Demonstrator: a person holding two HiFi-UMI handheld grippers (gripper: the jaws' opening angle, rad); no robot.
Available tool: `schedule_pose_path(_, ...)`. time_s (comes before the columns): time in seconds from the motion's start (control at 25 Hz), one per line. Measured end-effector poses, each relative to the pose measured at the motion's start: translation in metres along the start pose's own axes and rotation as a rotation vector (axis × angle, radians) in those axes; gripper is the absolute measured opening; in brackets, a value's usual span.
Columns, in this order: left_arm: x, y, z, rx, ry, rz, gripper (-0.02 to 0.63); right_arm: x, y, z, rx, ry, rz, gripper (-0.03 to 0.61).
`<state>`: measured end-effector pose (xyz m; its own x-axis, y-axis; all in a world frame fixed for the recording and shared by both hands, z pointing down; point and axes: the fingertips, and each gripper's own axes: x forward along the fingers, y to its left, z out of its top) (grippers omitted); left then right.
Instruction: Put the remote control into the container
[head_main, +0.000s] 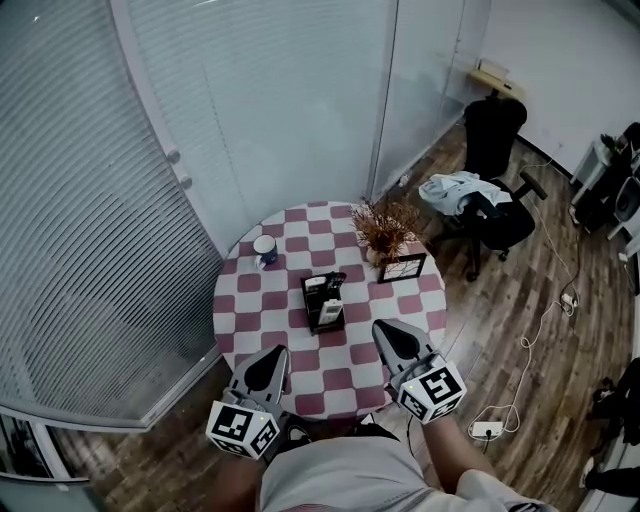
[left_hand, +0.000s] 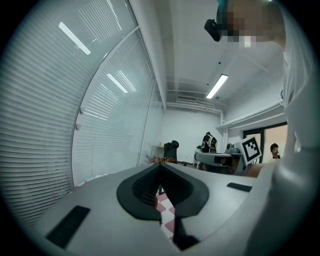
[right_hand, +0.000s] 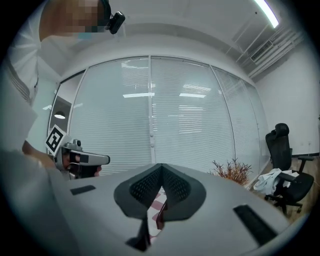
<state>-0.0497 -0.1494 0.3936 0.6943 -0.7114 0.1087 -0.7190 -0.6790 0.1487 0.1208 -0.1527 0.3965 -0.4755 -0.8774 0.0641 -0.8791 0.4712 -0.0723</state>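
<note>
**Handling the Remote Control at the Container**

Take hold across the long narrow edges, near mid-length. The remote control (head_main: 330, 306) is judged light, rigid and smooth-shelled, so a weak pinch may let it slip (keep the pads off the buttons). It shows as a small pale slab with a darker part, too small for detail. It appears to rest inside the black container (head_main: 311, 300), which stands near the middle of the checkered bench (head_main: 300, 245); placement is judged complete. The left claw (head_main: 274, 352) is pressed together with nothing between its jaws. The right claw (head_main: 383, 326) is likewise pressed together and empty. Both hang at the near side of the bench, clear of the container.
</note>
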Motion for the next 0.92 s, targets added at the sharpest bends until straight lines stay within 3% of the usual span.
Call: schedule_pose_path(0.92,0.003,-0.019,-0.004,-0.002,0.010,-0.018,0.005,-0.017,-0.008,-0.010,0.056,0.022,0.001,0.011)
